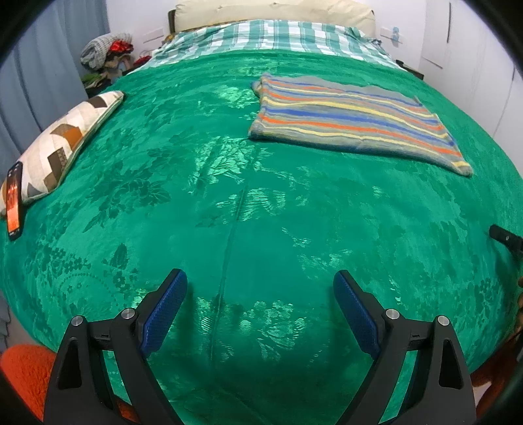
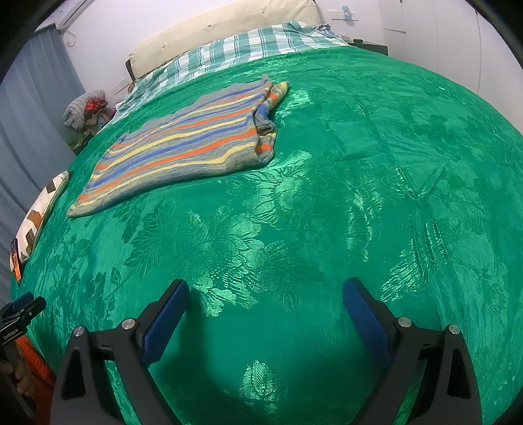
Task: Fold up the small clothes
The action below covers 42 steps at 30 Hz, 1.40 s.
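Big bed (image 1: 228,196) covered in a shiny green floral blanket (image 2: 327,212). At the head end there's a teal and white checked sheet (image 1: 278,34) and a cream headboard (image 1: 271,9). On the left edge sits a chevron cushion (image 1: 65,144) with a phone (image 1: 14,202) propped against it, screen lit. Pile of clothes (image 1: 104,55) in the corner by the blue-grey curtain (image 1: 42,72).

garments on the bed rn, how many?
1. A striped garment lies on the green blanket, far from both open grippers. The clothes pile beside the bed may hold more.
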{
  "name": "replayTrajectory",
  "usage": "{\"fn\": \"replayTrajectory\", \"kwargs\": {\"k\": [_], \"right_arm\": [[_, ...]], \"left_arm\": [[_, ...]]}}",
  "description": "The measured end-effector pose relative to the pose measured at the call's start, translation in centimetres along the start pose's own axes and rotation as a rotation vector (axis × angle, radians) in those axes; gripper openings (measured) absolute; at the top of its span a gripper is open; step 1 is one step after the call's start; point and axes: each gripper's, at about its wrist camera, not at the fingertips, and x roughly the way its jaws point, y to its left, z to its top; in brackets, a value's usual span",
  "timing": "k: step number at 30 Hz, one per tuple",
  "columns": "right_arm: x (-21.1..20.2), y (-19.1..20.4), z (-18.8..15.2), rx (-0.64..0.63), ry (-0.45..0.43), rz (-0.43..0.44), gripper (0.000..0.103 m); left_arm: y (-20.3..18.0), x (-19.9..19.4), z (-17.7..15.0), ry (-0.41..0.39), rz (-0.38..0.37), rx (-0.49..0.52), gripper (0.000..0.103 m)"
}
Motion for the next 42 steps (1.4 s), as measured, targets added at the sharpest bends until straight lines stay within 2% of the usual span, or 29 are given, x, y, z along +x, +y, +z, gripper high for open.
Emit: {"fn": "replayTrajectory", "kwargs": {"k": [8, 31, 34, 37, 39, 42], "right_arm": [[0.0, 0.1, 0.0, -0.003, 0.000, -0.003, 0.095], [0.0, -0.1, 0.5, 0.005, 0.012, 0.013, 0.097], [-0.8, -1.2, 2.4, 0.078, 0.014, 0.085, 0.097], [-1.2, -2.8, 5.4, 0.116, -0.007, 0.118, 0.097], [-0.9, -4.0, 8.6, 0.119, -0.025, 0.120, 0.097], [1.0, -5.6, 14.3, 0.130, -0.019, 0.170, 0.097]], "left_arm": [[-1.1, -0.1, -0.3, -0.006, 0.003, 0.057, 0.092], [-2.8, 0.3, -0.7, 0.003, 0.006, 0.130, 0.092], [-2.8, -0.3, -0.6, -0.015, 0.000, 0.133, 0.092], [-3.8, -0.8, 0.3, -0.030, -0.045, 0.146, 0.092], [-5.7, -1.2, 1.4, -0.048, -0.097, 0.196, 0.092], [-10.1, -1.5, 3.7, -0.092, -0.202, 0.323, 0.092]]}}
